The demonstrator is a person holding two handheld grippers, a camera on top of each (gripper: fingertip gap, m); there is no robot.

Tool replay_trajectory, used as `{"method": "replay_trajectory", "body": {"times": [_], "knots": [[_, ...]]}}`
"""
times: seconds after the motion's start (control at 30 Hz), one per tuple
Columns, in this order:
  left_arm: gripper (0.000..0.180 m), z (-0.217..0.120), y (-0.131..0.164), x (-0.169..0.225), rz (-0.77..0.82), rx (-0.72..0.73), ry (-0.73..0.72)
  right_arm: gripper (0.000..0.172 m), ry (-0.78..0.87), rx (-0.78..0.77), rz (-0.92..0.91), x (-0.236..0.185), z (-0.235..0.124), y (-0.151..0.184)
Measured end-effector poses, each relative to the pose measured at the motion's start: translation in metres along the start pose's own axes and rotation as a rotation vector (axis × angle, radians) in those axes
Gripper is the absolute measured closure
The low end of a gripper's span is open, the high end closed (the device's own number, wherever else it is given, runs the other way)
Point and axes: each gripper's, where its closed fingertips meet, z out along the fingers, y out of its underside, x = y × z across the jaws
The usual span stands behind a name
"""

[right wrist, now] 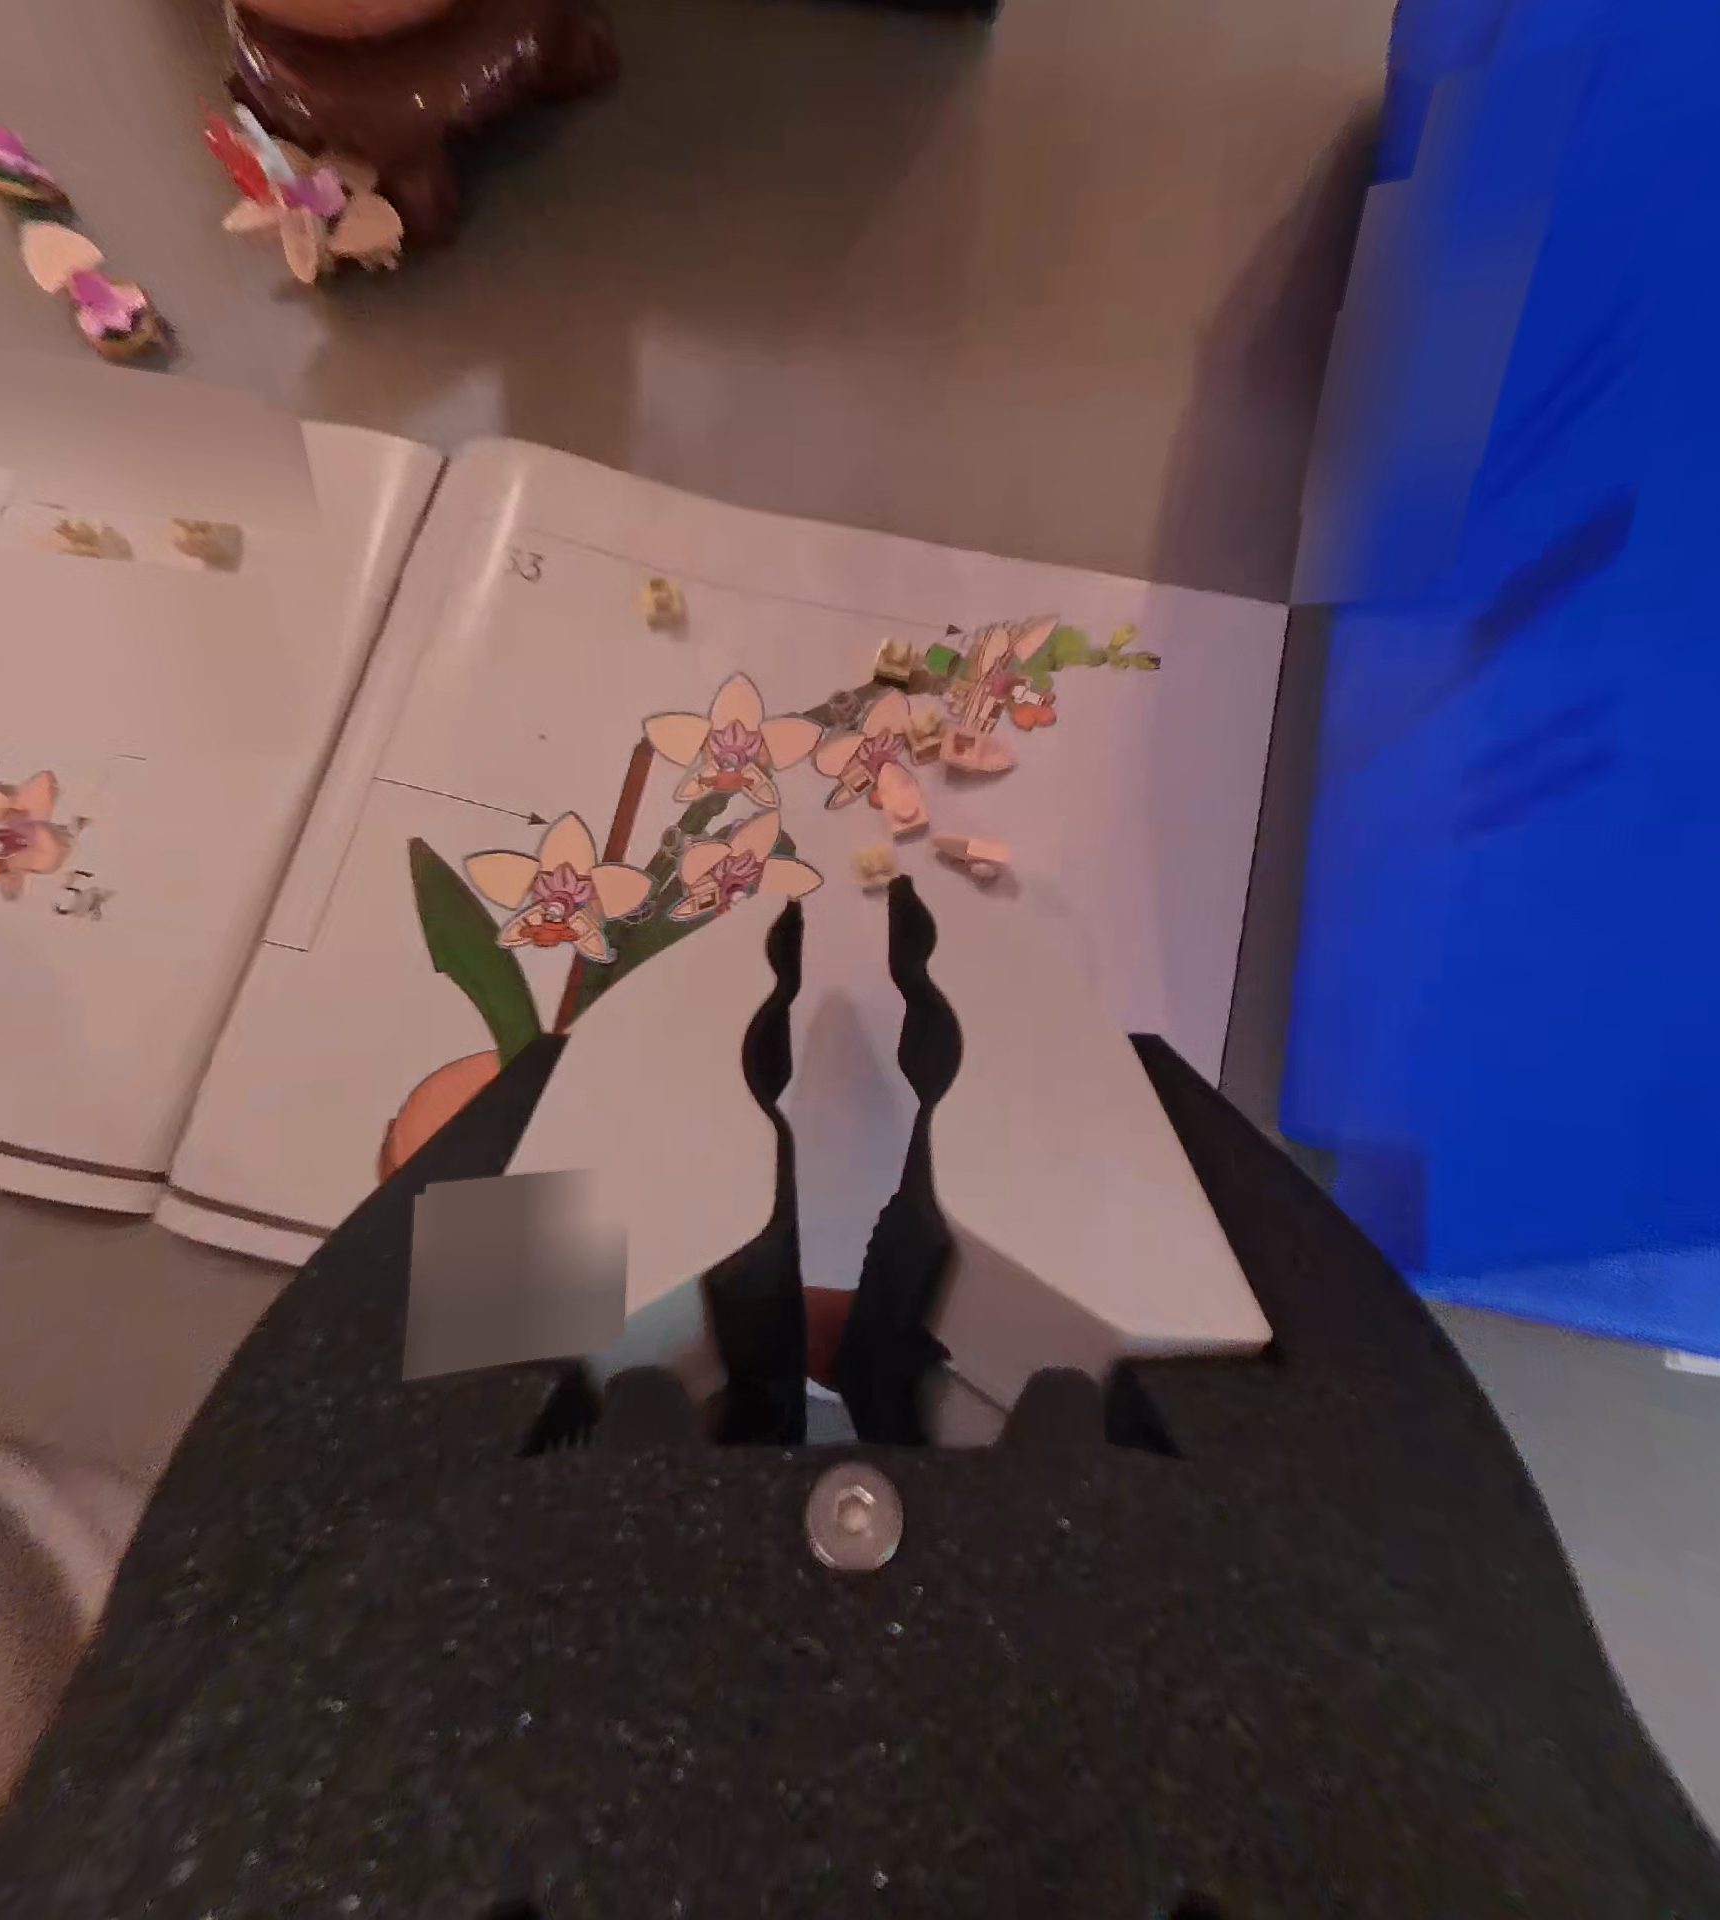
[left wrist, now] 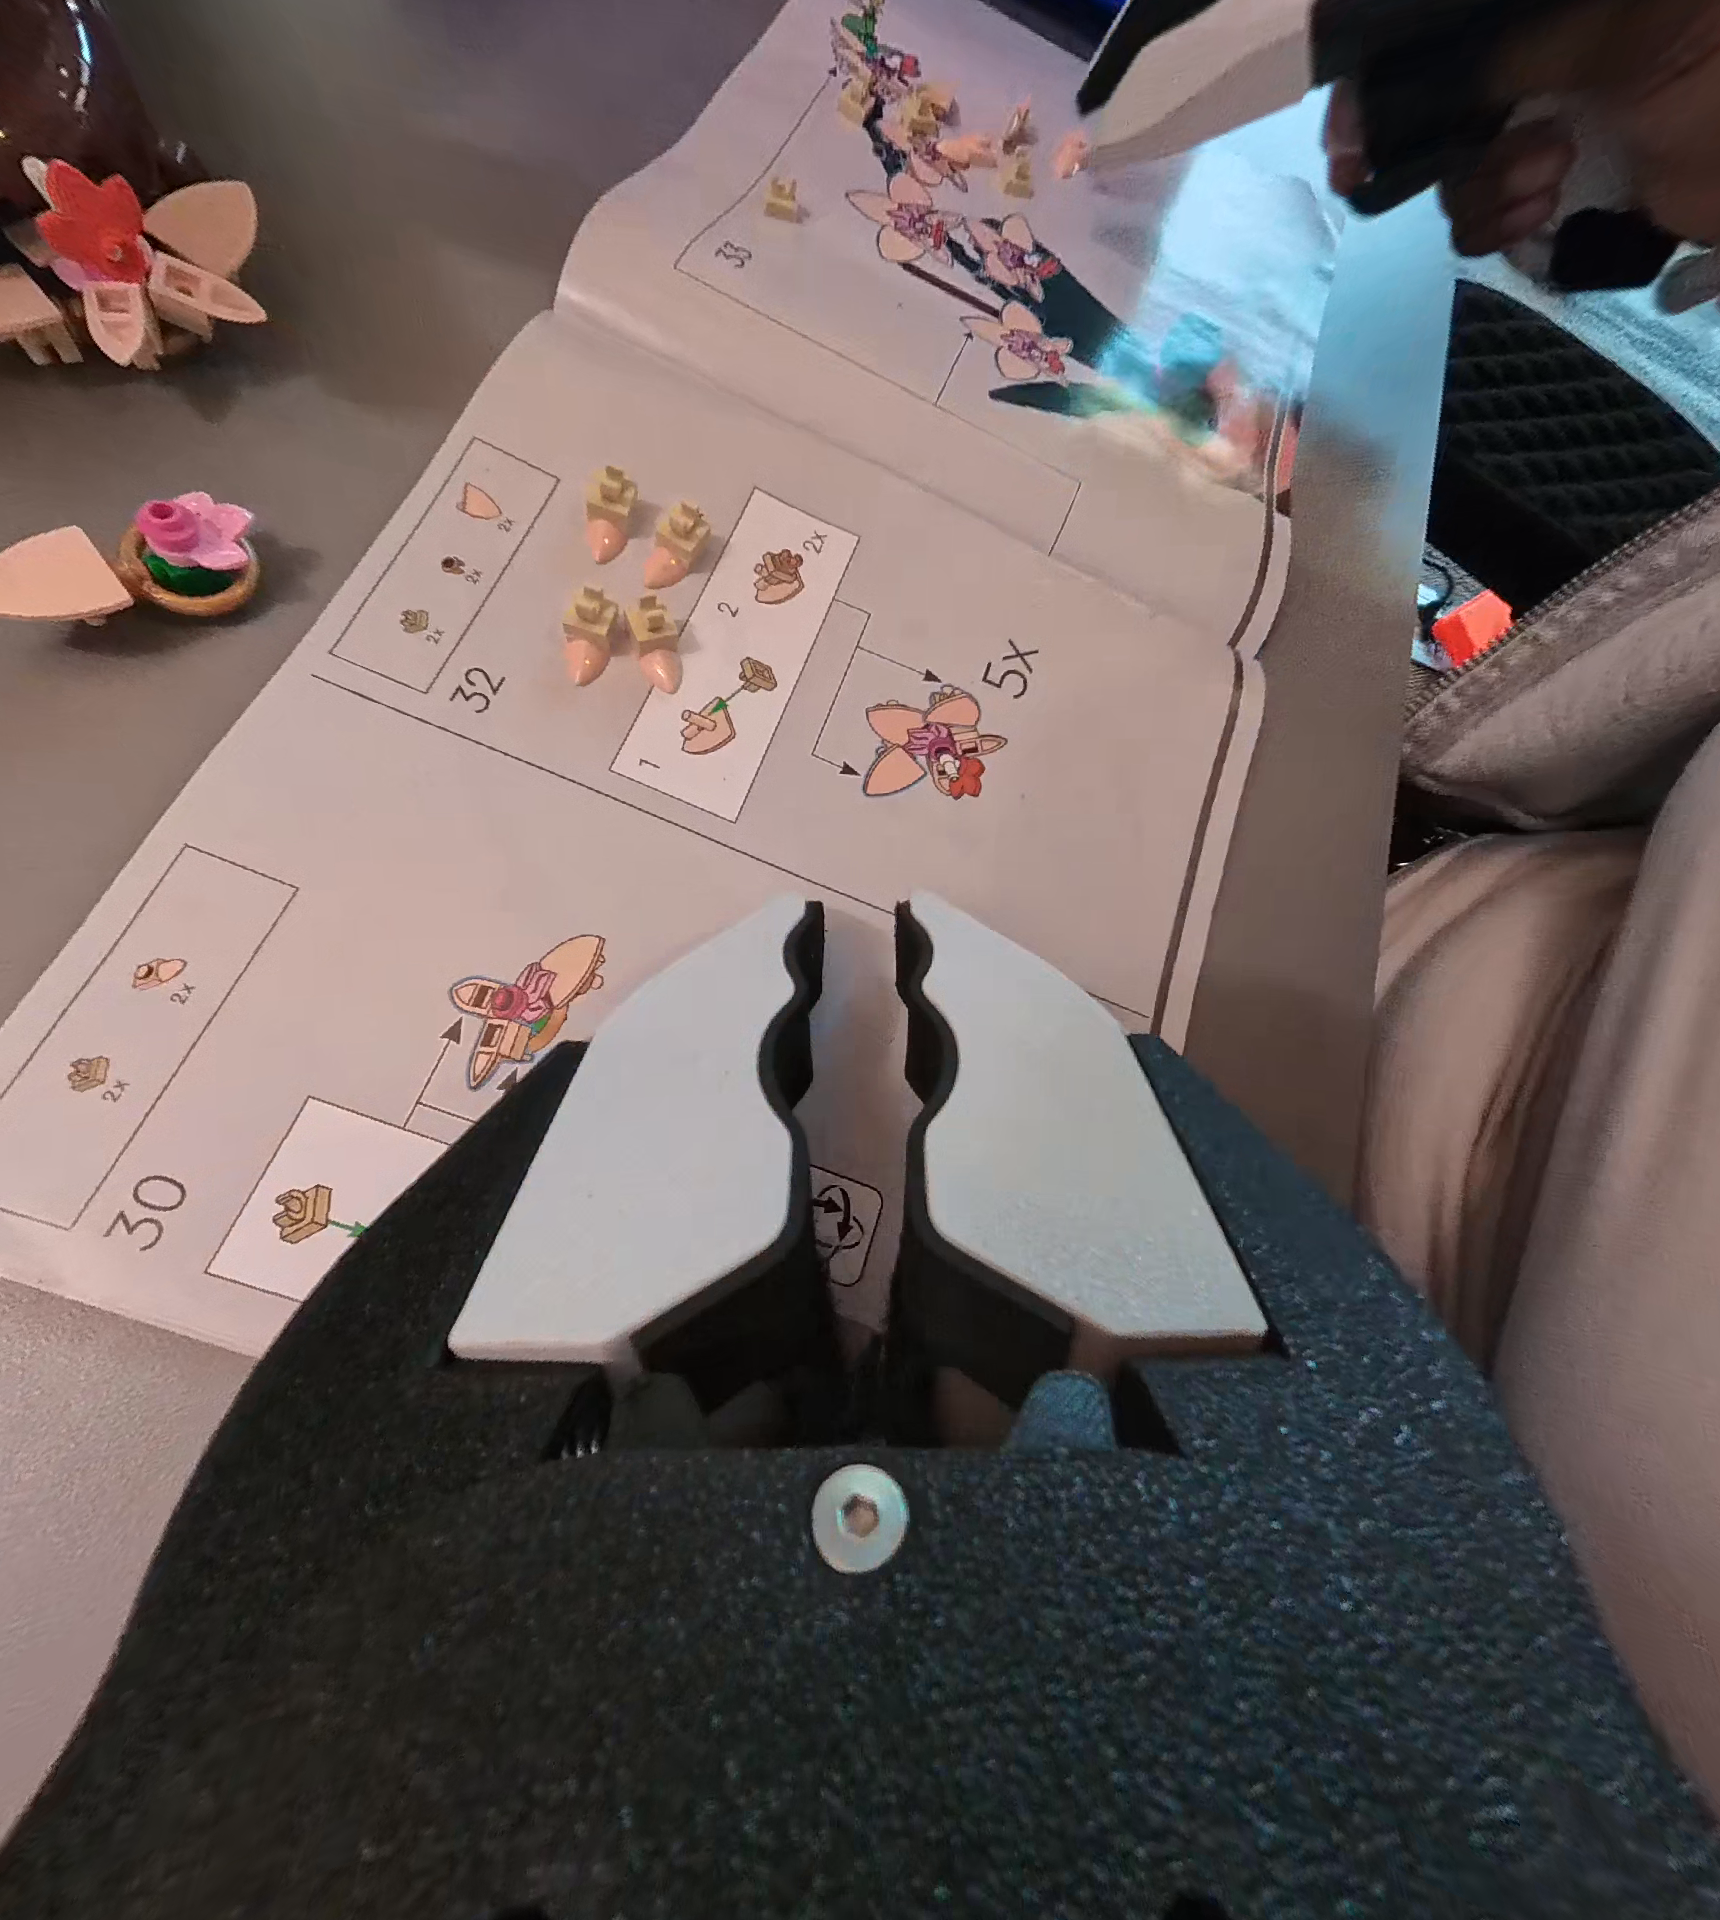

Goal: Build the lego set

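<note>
An open instruction booklet (left wrist: 399,831) lies on the grey table. My left gripper (left wrist: 859,914) hovers over its near page, open with nothing between the pads. Several small tan-and-pink pieces (left wrist: 632,587) stand on the page ahead of it. My right gripper (right wrist: 843,896) is open over the far page (right wrist: 1095,966) and holds nothing. A small tan piece (right wrist: 875,864) lies just beyond its right fingertip (right wrist: 903,891). A pale pink petal piece (right wrist: 975,854) lies beside that, and more loose pieces (right wrist: 970,727) lie farther on. The right gripper also shows in the left wrist view (left wrist: 1178,104), over those pieces.
An assembled pink and red flower (left wrist: 108,260) leans against a dark brown pot (left wrist: 25,94). A pink bloom on a gold ring with one petal (left wrist: 181,551) lies nearby. A blue surface (right wrist: 1562,623) stands to the right. A person's legs (left wrist: 1614,1143) and a grey zipped bag (left wrist: 1614,644) border the booklet. My hands' fingertips stand some 20 cm from each other.
</note>
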Motion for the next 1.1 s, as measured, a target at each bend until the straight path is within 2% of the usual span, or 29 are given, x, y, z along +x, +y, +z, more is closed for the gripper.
{"method": "replay_trajectory", "body": {"times": [0.13, 0.4, 0.5, 0.57, 0.7, 0.93, 1.1], "knots": [[0.168, -0.001, -0.001, 0.000, -0.013, 0.014, 0.010, 0.160, 0.030, -0.033, -0.064, 0.006, 0.010, 0.001], [0.167, -0.001, -0.001, 0.000, -0.013, 0.006, 0.011, 0.157, 0.019, -0.040, -0.064, 0.004, 0.015, -0.003], [0.167, -0.001, -0.001, 0.000, -0.015, 0.010, 0.017, 0.160, 0.067, -0.023, -0.112, 0.005, 0.013, -0.014], [0.167, -0.001, -0.002, 0.001, -0.015, 0.016, 0.020, 0.161, 0.111, -0.070, -0.130, 0.011, 0.019, -0.013], [0.168, -0.003, -0.003, 0.001, -0.019, 0.030, 0.024, 0.162, 0.057, -0.155, -0.062, 0.011, 0.029, -0.007], [0.167, -0.004, -0.005, 0.001, -0.027, 0.044, 0.037, 0.165, -0.022, -0.216, -0.021, 0.010, 0.030, -0.006], [0.167, -0.005, -0.006, 0.001, -0.035, 0.055, 0.043, 0.166, -0.086, -0.162, -0.050, -0.002, 0.029, -0.014]]}}
